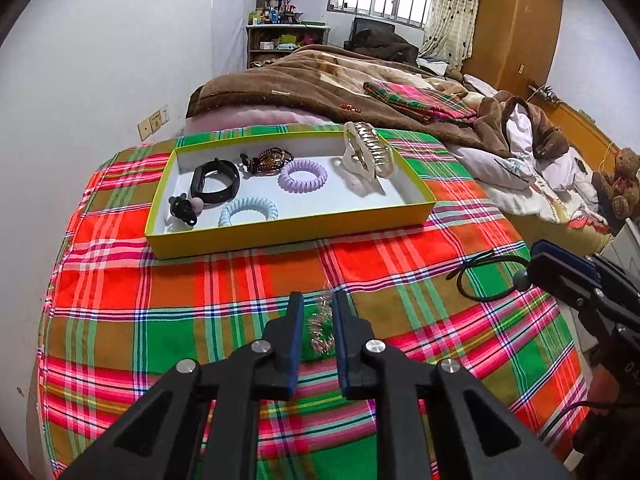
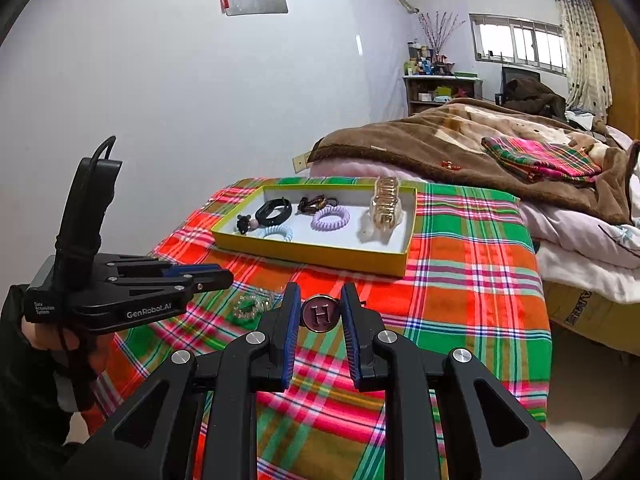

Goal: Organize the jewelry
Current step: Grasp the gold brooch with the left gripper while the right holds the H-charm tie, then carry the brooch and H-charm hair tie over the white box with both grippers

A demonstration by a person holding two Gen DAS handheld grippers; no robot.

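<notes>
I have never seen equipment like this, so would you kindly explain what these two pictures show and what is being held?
There is no robot: a person holds a two-finger gripper in each hand, each with a camera looking along its fingers. One picture is from the left gripper, whose fingers flank a sparkly hair tie on the plaid cloth; whether they grip it is unclear. The other is from the right gripper, closed on a round button marked H. Farther back, a yellow tray holds hair ties, a black band, beads and a large hair claw.
</notes>
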